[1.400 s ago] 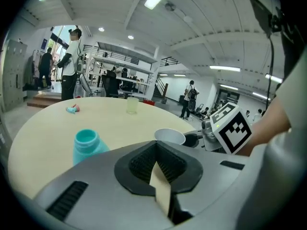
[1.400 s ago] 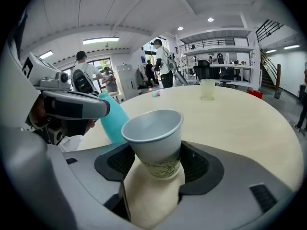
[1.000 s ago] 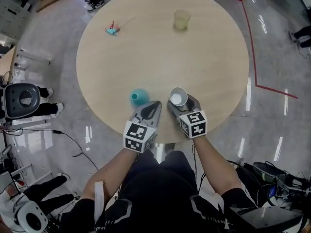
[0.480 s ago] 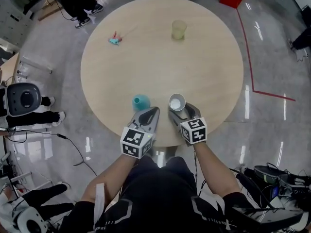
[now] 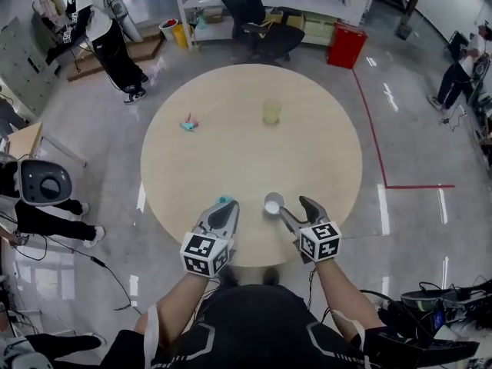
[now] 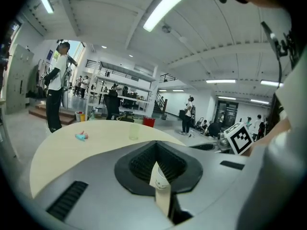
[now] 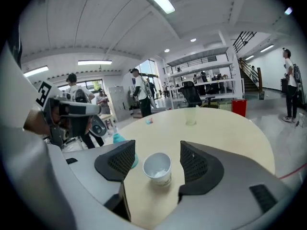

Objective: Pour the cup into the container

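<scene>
White paper cup (image 7: pixel 157 168) centred between right gripper (image 7: pixel 156 155) fingers, parted, not touching: close gently mid-wall, keep level. On left gripper (image 6: pixel 157 163), fingers together, empty.

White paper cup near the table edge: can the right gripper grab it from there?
Probably yes. The right gripper's jaws stand apart, and the small white paper cup sits upright just ahead of the gap, with nothing between them.
</scene>
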Motion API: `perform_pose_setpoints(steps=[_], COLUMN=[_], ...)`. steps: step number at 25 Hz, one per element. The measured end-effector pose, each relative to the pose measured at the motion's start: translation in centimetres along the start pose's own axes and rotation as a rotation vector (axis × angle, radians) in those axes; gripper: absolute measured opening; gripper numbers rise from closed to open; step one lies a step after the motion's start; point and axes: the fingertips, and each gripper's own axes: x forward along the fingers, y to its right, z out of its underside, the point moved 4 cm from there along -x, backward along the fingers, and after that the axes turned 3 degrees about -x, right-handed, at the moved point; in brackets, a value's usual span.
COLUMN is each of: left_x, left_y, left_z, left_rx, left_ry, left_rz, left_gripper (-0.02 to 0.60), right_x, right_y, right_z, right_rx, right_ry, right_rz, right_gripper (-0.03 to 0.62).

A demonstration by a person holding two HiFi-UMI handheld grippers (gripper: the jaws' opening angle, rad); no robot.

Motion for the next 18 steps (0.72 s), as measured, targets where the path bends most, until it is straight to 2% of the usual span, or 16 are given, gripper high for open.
perform_pose_setpoints(steps=[3,4,7,9,14,18], left_x=[-0.9,-1.1,-1.8,-2.3,-3.4,-4.8], left_y=[-0.2,-0.2,-0.4,-0.8,-0.8,-0.7], left_z=[-1.4,-1.7,-2.6,-3.0,-3.9,-4.8], left_rx=[0.011,0.018,0.03,0.026,0.027,-0.01], left_ry=[0.038,0.043,0.054,0.063,0.077,0.115], left_rz=[-0.013,-0.012,-0.026,-0.038,-0.017,-0.073], left_gripper=[-0.008,-0.008,-0.008,-0.008,-0.008,-0.008], right_x=[-1.1,-1.3,-2.2,-2.4,-3.1,-3.9], right_y=[-1.3,-1.8,-3.0,-3.6,-4.2,-4.5], right_z=[-3.7,-4.8,-7.8,-9.3,-11.0,-11.3], right_rx=[-0.024,-0.035,-0.043,-0.041,-0.065,-0.063], right_ry=[0.081,0.107,0.181,0.215,0.21,0.215], right_rz=[-0.041,-0.049,-0.06,-0.078,-0.084,-0.099], right_gripper=[0.293,0.272,0.147,0.121,0.032,0.031])
